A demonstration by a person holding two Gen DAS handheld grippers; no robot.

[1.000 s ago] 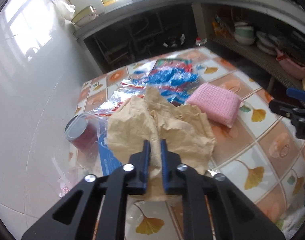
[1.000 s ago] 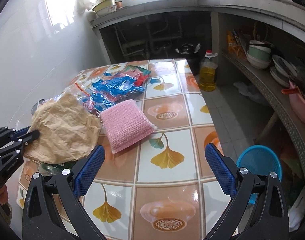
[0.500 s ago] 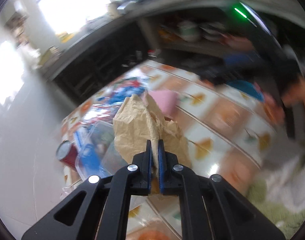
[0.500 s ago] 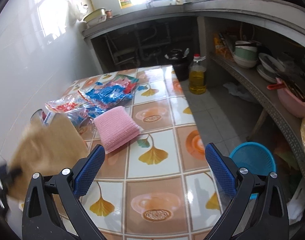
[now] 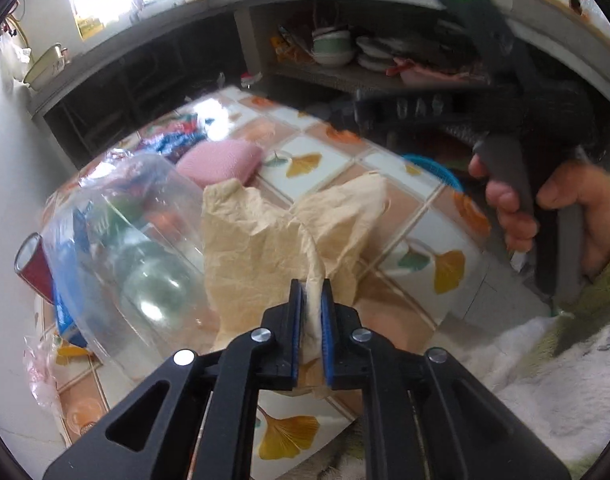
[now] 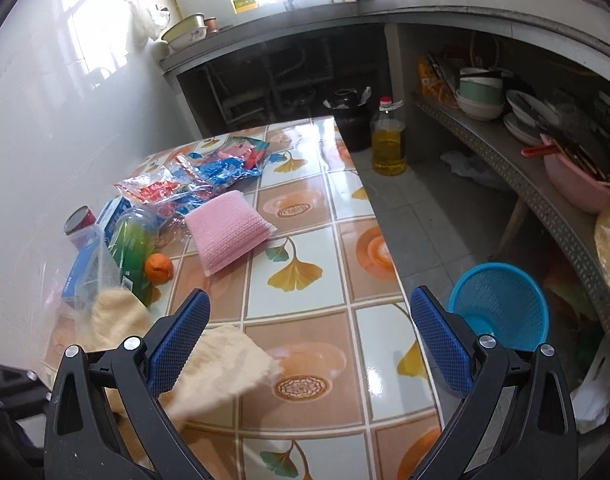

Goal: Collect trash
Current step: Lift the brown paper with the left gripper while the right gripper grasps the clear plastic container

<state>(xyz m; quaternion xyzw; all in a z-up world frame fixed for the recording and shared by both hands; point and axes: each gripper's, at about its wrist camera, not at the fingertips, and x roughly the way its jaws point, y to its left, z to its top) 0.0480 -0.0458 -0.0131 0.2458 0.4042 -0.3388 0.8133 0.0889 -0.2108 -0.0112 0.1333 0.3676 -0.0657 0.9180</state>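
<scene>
Left wrist view shows the left tool [image 5: 313, 300] with its blue pads pressed together on a fold of the crumpled brown paper [image 5: 273, 240], which hangs above the near part of the tiled surface [image 5: 425, 216]. Left of the paper lies a clear plastic bottle [image 5: 137, 240], blurred, with a red-topped jar [image 5: 31, 262] at the far left against the wall. A pink sponge [image 5: 221, 160] rests farther back, and beyond it a heap of blue and red wrappers [image 5: 177, 138]. At the right a hand [image 5: 553, 216] grips the handle of the other tool.

From the right wrist view, the right tool [image 6: 309, 344] stands wide apart over the surface's near edge, gripping nothing. An orange [image 6: 159, 267] sits beside a green bottle [image 6: 133, 248]. A blue basket [image 6: 499, 306] stands on the floor to the right, and a bottle of oil [image 6: 388, 142] farther back.
</scene>
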